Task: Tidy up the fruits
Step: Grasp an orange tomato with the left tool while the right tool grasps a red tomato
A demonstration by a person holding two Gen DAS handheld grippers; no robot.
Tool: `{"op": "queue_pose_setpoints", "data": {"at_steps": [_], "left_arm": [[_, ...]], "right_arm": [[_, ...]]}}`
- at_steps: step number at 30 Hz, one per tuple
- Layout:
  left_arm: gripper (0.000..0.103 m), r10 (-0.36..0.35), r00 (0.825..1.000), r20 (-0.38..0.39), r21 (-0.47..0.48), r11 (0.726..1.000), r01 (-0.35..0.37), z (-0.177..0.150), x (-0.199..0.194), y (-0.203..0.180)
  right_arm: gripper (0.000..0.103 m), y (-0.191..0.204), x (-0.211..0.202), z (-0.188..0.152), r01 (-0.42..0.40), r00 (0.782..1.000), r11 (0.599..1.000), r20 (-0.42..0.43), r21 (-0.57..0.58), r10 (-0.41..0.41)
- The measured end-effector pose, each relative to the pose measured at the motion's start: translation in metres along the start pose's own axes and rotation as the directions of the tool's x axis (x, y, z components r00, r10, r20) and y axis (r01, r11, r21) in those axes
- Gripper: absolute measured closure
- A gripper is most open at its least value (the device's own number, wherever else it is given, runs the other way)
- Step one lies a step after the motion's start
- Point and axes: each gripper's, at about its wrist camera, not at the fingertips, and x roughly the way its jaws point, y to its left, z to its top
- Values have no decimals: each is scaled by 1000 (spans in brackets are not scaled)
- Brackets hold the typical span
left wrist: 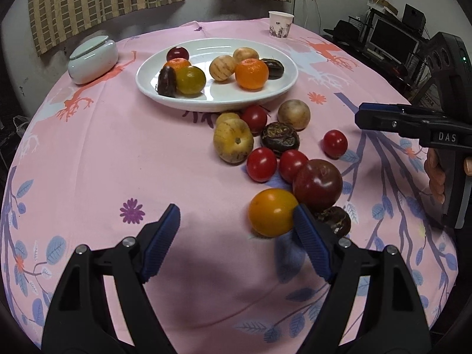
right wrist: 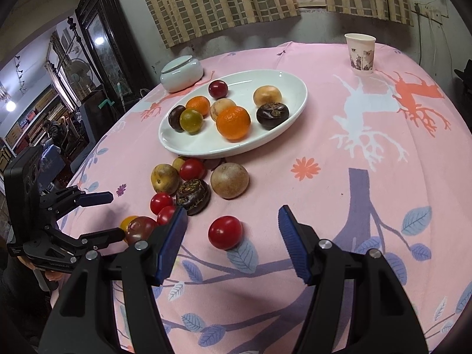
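A white oval plate [left wrist: 283,88] [right wrist: 295,109] holds several fruits, among them an orange [left wrist: 251,73] [right wrist: 233,123]. More fruits lie loose on the pink cloth in front of it. My left gripper [left wrist: 236,221] is open and empty; its right fingertip touches an orange-yellow tomato [left wrist: 272,213], with a dark red tomato [left wrist: 318,183] just behind. My right gripper [right wrist: 233,221] is open and empty, with a red cherry tomato [right wrist: 225,232] lying between its fingertips. The right gripper shows side-on in the left wrist view [left wrist: 383,116]; the left gripper shows in the right wrist view [right wrist: 113,215].
A pale lidded ceramic jar [left wrist: 93,59] [right wrist: 182,73] stands left of the plate. A paper cup [left wrist: 280,24] [right wrist: 360,54] stands at the far right of the table. Curtains and a wall lie behind; a desk with monitors is off to the right.
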Motion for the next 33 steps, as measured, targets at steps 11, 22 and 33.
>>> {"op": "queue_pose_setpoints", "data": {"at_steps": [11,22,33], "left_arm": [[25,-71,997,-15,-103,992,70,3,25,4],[62,-63,998,-4,3,998,63,-3,19,-7],[62,-74,997,-6,-4,997,74,-17,15,0]], "right_arm": [[38,2,2,-2,6,1000,1000,-15,-20,-6],[38,14,11,-8,40,998,995,-43,-90,-44],[58,27,46,-15,139,983,980,-99,-143,-154]]}}
